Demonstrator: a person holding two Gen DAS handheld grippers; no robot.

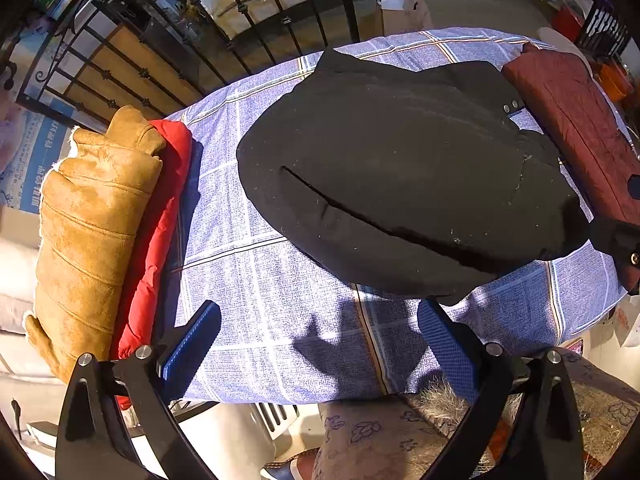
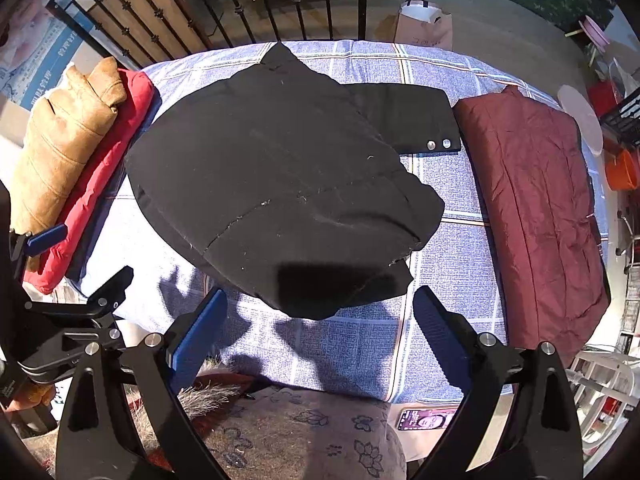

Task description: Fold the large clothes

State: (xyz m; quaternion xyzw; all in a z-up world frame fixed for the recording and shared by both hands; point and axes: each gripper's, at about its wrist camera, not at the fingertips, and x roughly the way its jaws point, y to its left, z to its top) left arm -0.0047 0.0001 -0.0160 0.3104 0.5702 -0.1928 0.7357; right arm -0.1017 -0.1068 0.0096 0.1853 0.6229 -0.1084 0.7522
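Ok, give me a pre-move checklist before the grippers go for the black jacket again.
1. Left gripper open, nothing held: ok.
2. Right gripper open, nothing held: ok.
3. Black jacket lies on the checked cloth, partly folded: ok.
4. Sleeve with two snaps sticks out to the right, not tucked in: not ok.
5. Maroon coat and the tan and red pile sit clear of the jacket: ok.
6. Jacket's underside smooth: cannot tell.
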